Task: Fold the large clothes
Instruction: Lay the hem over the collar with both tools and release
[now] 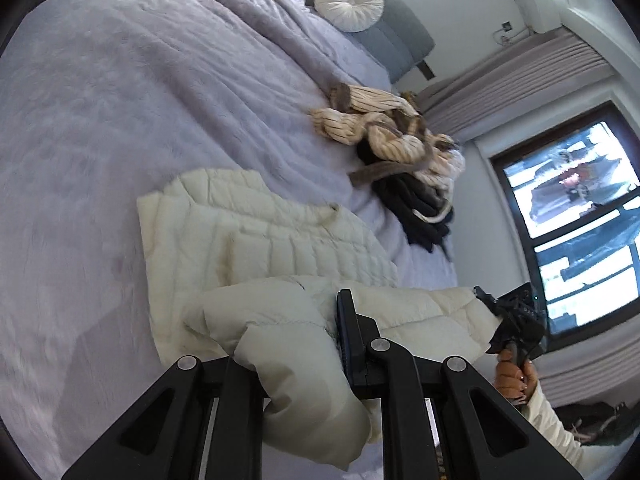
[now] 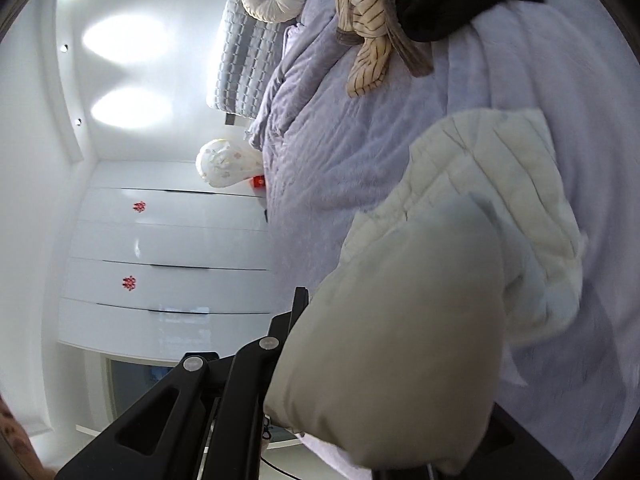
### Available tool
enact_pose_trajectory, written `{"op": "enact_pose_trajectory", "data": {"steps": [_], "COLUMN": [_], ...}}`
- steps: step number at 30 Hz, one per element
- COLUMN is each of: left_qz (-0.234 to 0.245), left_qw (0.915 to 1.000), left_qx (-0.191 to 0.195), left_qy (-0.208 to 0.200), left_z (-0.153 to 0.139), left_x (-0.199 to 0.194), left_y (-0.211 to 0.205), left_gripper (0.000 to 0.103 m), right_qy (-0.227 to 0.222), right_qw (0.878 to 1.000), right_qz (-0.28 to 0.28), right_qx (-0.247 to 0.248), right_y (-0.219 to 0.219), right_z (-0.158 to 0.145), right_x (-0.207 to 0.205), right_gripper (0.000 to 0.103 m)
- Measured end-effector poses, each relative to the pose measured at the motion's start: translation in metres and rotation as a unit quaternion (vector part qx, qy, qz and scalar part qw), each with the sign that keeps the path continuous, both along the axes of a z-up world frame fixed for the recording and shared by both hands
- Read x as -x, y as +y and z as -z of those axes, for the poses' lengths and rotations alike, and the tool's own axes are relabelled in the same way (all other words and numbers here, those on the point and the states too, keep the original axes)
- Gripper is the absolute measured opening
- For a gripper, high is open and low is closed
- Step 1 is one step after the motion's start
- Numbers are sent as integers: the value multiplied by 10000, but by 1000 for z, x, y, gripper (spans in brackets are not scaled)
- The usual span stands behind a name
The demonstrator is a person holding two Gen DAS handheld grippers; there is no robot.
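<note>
You are folding the cream puffy jacket (image 1: pixel 256 240) lying on the purple bed (image 1: pixel 100 120), low in the middle of the left view. Your left hand-held gripper (image 1: pixel 296 344) is pinching one edge of it. Your right hand-held gripper (image 2: pixel 384 360) is clamping another edge, and the cloth is hiding one finger. I think you are lifting this side over. Next, you are probably laying it flat on the rest, away from the clothes pile (image 1: pixel 392 140) at upper right.

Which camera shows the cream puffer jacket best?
The left wrist view: the cream puffer jacket lies spread across the bed, its quilting sharp. In the right wrist view the jacket is blurred, and the held fold fills the foreground.
</note>
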State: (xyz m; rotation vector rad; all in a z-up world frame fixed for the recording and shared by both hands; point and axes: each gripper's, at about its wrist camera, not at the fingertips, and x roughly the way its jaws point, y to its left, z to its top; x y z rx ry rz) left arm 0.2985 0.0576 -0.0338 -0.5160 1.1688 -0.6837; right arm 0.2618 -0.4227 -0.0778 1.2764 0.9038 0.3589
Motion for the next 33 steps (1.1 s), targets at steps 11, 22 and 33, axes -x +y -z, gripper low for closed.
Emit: {"op": "enact_pose_trajectory", "data": {"steps": [11, 22, 33], "left_qz": [-51, -372, -272], "left_qw": [9988, 9939, 9902], "left_qx": [-464, -1034, -1325], "left_qy": [131, 44, -334], "left_z": [71, 121, 97], "left_x": [-73, -102, -93], "left_y": [-31, -48, -46], "left_gripper": [17, 21, 23], "right_qy": [662, 952, 791], "right_qw": [9978, 9953, 9968], "right_qz": [-62, 53, 42], "right_qx": [-23, -182, 142], "right_y": [-17, -23, -33], "right_z": [76, 142, 122], "right_x": [-90, -125, -127], "right_gripper": [9, 13, 47]}}
